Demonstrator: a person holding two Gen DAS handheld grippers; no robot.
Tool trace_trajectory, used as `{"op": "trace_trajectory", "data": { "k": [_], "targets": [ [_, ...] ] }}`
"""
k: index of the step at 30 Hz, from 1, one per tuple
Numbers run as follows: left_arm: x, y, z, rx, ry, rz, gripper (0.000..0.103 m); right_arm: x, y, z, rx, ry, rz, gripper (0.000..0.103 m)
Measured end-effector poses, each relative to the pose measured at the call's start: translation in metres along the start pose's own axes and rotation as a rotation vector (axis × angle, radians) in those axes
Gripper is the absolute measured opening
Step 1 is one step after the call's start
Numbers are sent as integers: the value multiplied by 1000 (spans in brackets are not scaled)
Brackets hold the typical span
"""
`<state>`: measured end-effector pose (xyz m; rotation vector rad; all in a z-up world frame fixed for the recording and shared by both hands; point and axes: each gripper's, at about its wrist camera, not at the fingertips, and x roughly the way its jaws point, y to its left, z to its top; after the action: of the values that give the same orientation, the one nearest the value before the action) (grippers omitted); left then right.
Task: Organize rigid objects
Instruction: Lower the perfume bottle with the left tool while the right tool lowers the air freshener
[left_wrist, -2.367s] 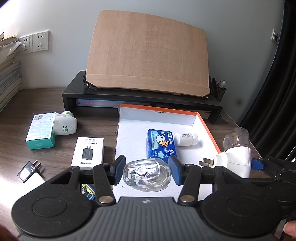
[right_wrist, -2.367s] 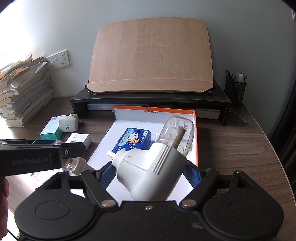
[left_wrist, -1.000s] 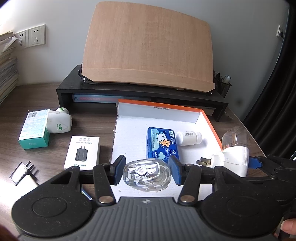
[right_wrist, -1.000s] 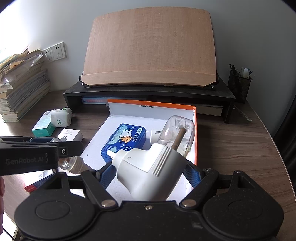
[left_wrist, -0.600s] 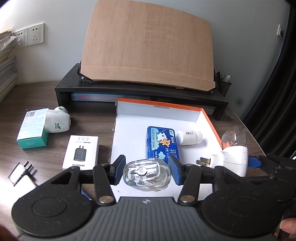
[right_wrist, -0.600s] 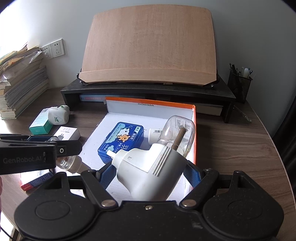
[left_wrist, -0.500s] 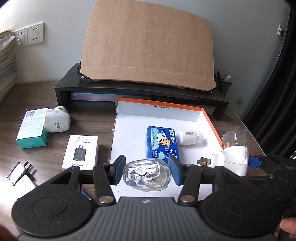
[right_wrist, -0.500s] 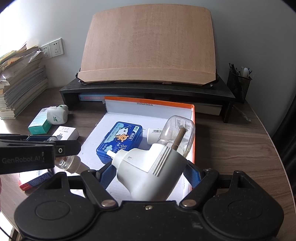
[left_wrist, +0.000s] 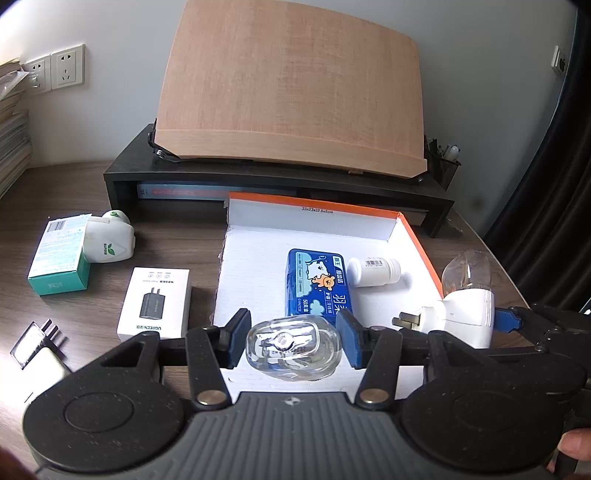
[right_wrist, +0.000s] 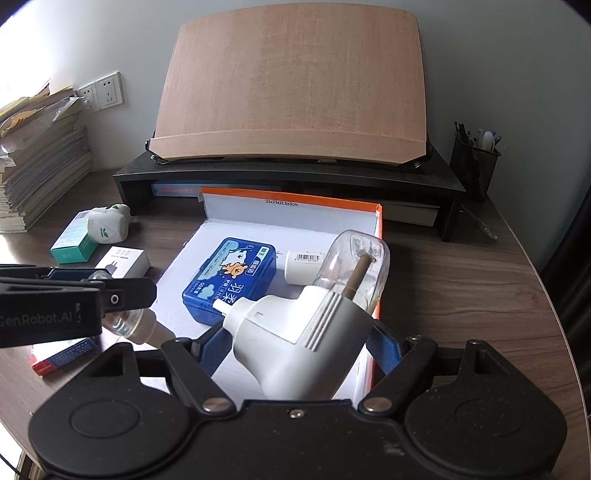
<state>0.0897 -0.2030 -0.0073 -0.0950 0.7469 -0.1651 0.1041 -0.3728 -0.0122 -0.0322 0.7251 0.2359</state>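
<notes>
My left gripper (left_wrist: 291, 341) is shut on a small clear glass bottle (left_wrist: 293, 349), held over the front edge of the white tray with an orange rim (left_wrist: 258, 266). The bottle also shows in the right wrist view (right_wrist: 127, 321). My right gripper (right_wrist: 295, 345) is shut on a white plug-in vaporizer (right_wrist: 295, 339) with a clear refill bottle (right_wrist: 354, 266), above the tray's front right; it also shows in the left wrist view (left_wrist: 463, 317). In the tray lie a blue box (left_wrist: 319, 282) and a white pill bottle (left_wrist: 375, 271).
Left of the tray lie a white charger box (left_wrist: 155, 302), a green box (left_wrist: 59, 262), a white vaporizer (left_wrist: 109, 243) and a white plug (left_wrist: 37, 349). A black riser (left_wrist: 277, 184) with a wooden board stands behind. A pen holder (right_wrist: 474, 166) and paper stack (right_wrist: 40, 162) flank it.
Both grippers have kept their holds. The views have shifted slightly; both held objects sit a little further over the tray.
</notes>
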Motion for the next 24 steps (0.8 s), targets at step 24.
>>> {"op": "trace_trajectory", "data": {
  "k": [24],
  "targets": [
    [-3,-7,0,11,-7,0,52,2,1,-1,-41,18,3,94]
  ]
}}
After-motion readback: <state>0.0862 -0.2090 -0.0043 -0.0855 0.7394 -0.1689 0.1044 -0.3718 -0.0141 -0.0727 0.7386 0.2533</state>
